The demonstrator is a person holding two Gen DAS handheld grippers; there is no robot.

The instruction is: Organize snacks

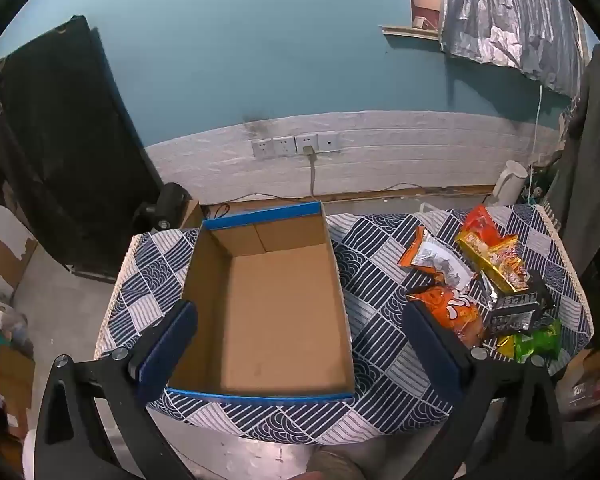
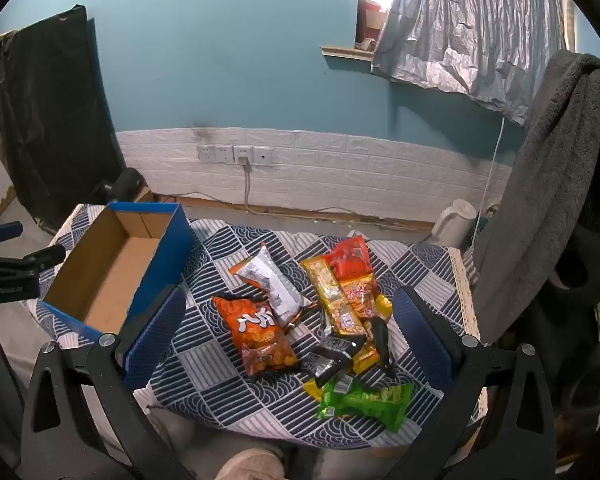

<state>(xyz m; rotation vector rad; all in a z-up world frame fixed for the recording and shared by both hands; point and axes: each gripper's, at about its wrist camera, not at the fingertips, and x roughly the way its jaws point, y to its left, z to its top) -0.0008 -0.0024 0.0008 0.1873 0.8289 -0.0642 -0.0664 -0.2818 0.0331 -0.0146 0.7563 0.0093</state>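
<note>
- While I hover over the table with its blue-and-white patterned cloth, my left gripper is spread as wide as it goes, nothing between its blue pads, tilted down at the cardboard box
- That box sits on the left part of the table, blue on the outside, brown inside, and it's bare inside, not one snack in it
- My right gripper is spread wide as well, gripping nothing, angled down over the snack pile
- The snacks lie loose on the cloth to the right of the box, well apart from it
- Orange packet nearest the box side, a silver-and-white packet just behind it with their ends touching
- Yellow packet and red packet overlap further back
- Black wrapper lies in the middle of the heap, touching the yellow one
- Green packet sits closest to me, at the table's near edge
- White kettle stands beyond the table by the wall
- A grey towel hangs at the right
</note>
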